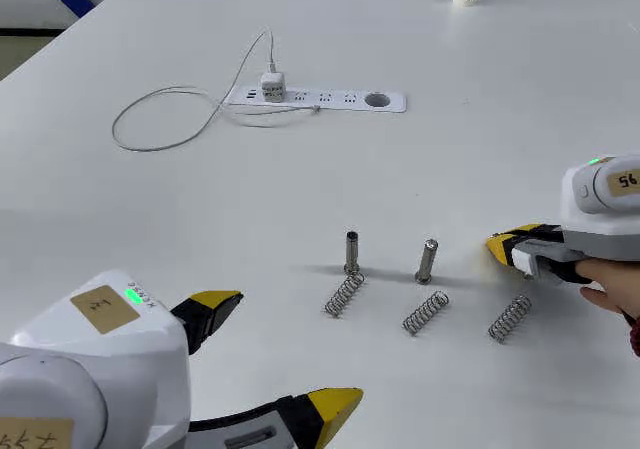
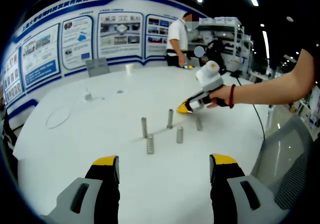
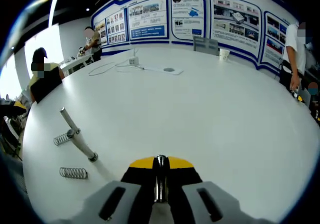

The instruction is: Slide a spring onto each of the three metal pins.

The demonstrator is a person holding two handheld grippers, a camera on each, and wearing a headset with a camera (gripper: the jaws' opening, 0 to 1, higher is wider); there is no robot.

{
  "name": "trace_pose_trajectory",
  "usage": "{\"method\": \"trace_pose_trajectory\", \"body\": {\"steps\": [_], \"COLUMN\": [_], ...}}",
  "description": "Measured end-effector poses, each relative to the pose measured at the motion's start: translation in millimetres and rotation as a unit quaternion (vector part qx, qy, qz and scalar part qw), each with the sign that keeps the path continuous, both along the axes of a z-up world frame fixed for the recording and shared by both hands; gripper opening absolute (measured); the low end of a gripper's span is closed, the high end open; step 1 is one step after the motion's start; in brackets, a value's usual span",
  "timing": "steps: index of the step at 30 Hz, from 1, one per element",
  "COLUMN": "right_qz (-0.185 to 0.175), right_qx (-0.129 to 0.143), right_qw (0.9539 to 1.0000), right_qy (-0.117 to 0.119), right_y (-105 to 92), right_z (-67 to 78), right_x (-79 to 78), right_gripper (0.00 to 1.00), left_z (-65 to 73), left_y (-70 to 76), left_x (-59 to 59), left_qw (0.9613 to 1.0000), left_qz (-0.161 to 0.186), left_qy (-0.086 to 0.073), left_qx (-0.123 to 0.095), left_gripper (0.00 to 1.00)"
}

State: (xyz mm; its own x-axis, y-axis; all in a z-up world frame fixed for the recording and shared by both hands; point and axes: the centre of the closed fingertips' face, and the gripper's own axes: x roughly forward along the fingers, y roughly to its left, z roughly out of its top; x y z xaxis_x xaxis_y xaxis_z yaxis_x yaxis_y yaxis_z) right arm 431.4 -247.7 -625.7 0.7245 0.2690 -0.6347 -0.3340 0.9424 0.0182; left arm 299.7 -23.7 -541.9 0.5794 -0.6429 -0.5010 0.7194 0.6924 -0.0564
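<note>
Pinching a metal pin (image 3: pixel 160 184) tight between the tips of the right gripper (image 3: pixel 160 165). Holding nothing in the left gripper (image 2: pixel 162 165), tips wide apart. Standing on the table (image 1: pixel 300 169) between the grippers: two other pins (image 1: pixel 352 252), with three springs (image 1: pixel 425 312) lying just in front.

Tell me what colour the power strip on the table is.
White: the power strip shows best in the head view.

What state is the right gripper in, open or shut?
Shut: the right gripper clamps a metal pin between its yellow-tipped jaws, seen in the right gripper view.
</note>
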Motion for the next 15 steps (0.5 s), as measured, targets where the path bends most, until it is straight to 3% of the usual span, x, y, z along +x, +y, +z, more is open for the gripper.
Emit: {"method": "trace_pose_trajectory", "body": {"steps": [6, 15], "right_qz": [-0.016, -0.015], "right_qx": [0.010, 0.028], "right_qw": [0.9998, 0.9995], "right_qy": [0.006, -0.006], "right_y": [-3.4, -1.2], "right_z": [0.3, 17.4], "right_x": [1.1, -4.3], "right_gripper": [0.09, 0.09], "left_z": [0.6, 1.9], "left_y": [0.3, -0.4], "left_x": [-0.6, 0.1], "left_qw": [1.0000, 1.0000], "left_qz": [-0.001, 0.002], "left_qy": [0.000, 0.000], "left_qx": [0.000, -0.005], "left_gripper": [0.75, 0.74]}}
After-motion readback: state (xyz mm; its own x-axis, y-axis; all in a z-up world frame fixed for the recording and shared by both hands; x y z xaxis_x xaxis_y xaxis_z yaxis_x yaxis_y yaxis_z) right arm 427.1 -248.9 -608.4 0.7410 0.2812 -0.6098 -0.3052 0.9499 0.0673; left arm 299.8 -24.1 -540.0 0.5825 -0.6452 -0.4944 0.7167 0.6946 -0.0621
